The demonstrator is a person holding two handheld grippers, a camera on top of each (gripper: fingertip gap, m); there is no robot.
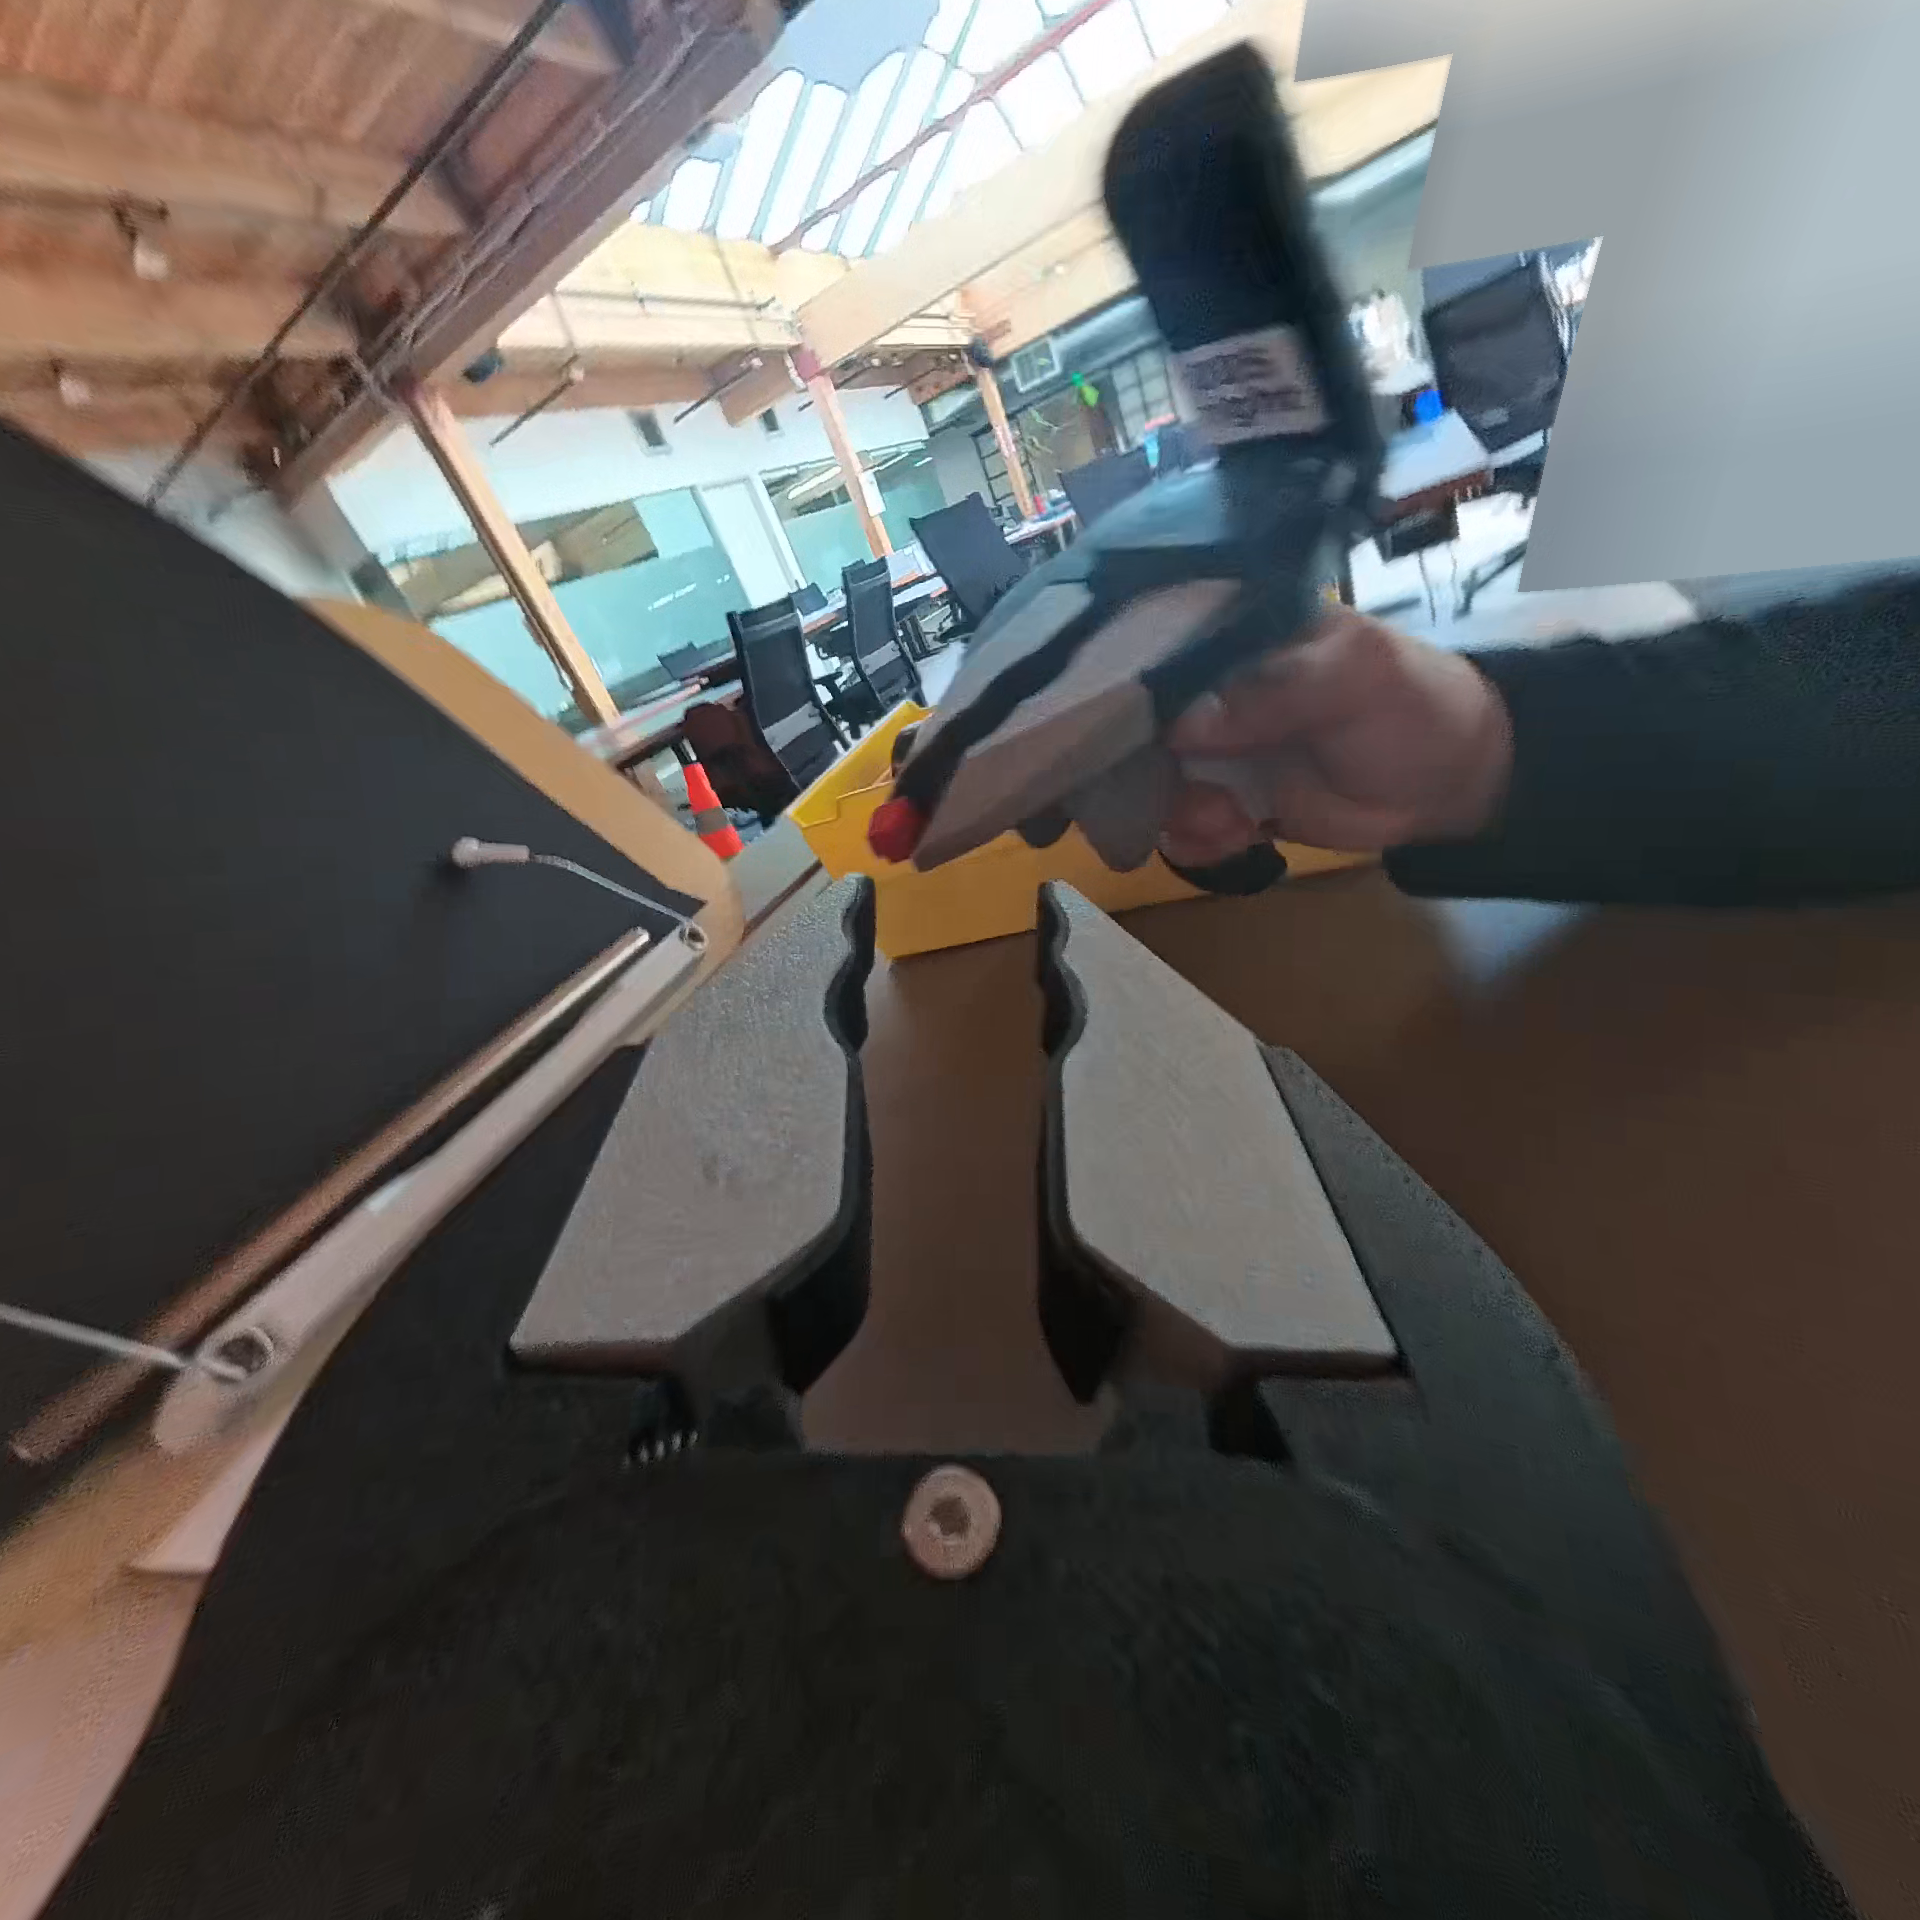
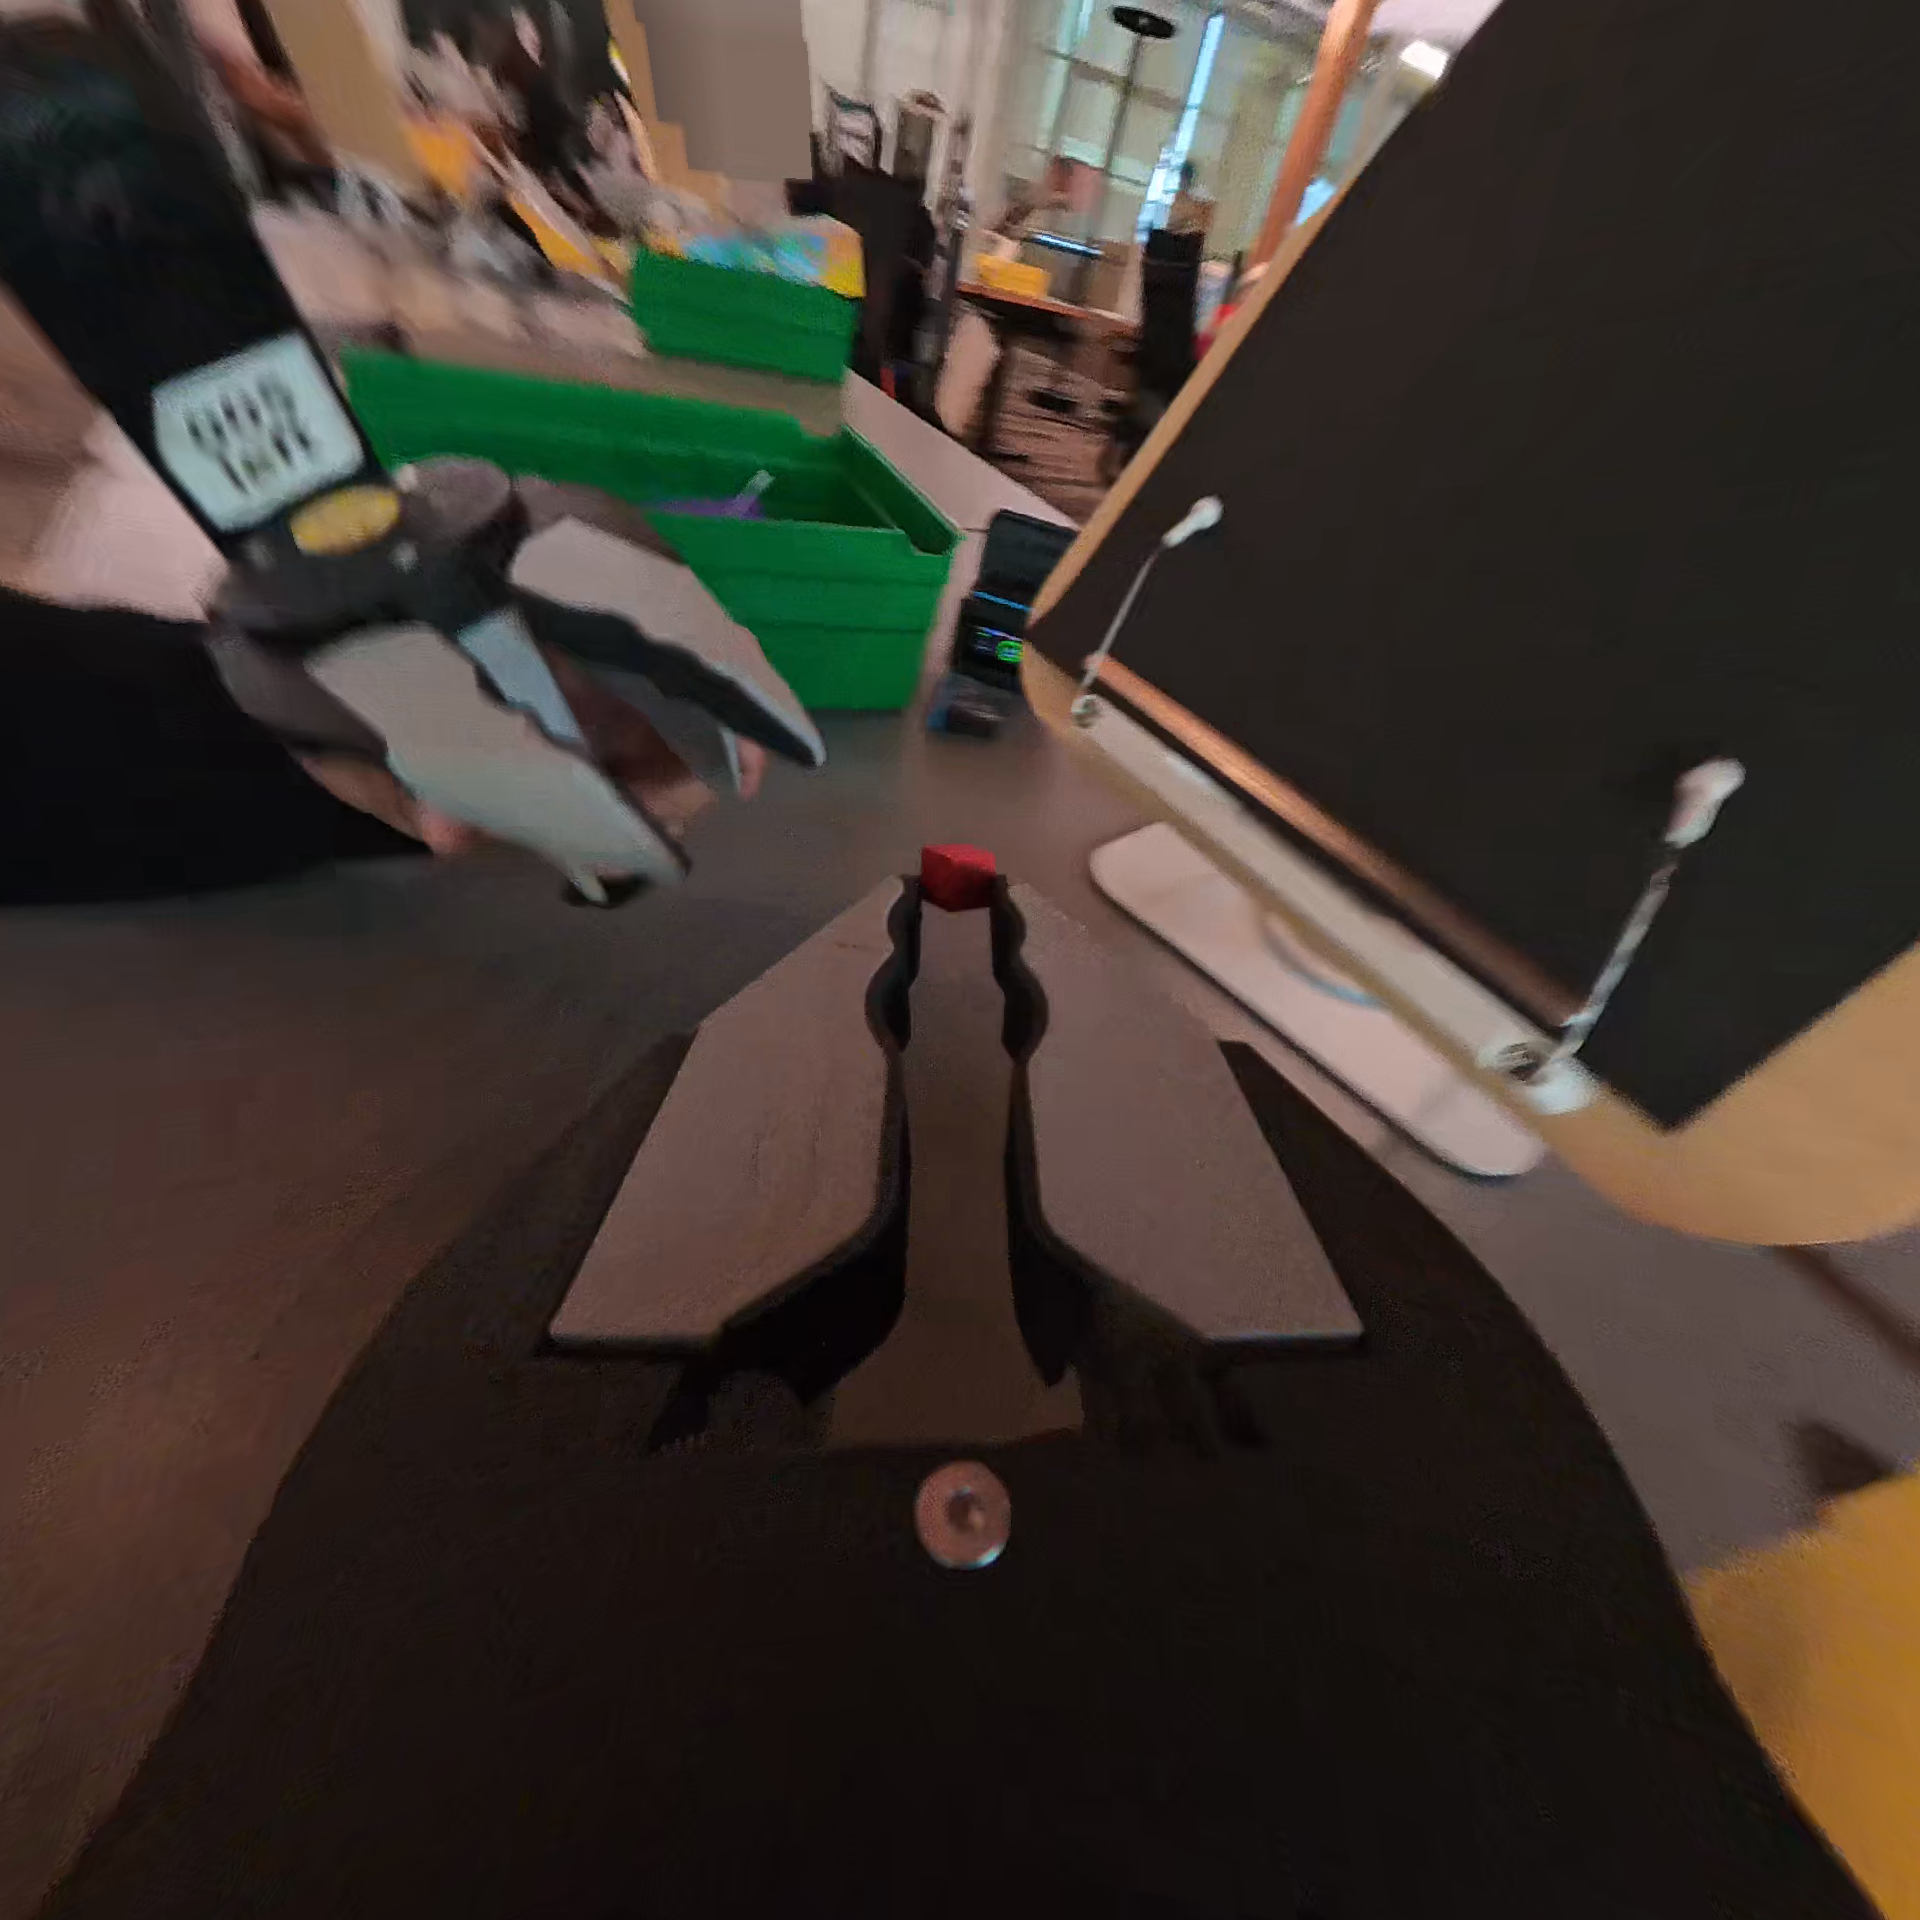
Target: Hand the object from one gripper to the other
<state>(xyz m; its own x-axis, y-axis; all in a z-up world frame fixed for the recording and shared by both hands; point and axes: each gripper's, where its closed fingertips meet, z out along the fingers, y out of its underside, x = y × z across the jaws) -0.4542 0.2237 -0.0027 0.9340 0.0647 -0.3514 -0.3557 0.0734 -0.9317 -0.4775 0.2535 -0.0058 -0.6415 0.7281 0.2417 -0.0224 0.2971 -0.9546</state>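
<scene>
A small red cube [image 2: 957, 876] is pinched at the very tips of the right gripper [image 2: 957, 896], above the brown table [image 2: 260, 1091]. Off to its left the left gripper [image 2: 727, 800] is held spread and empty, well apart. The handover is judged not yet begun; the open jaws must be brought around the cube.
</scene>
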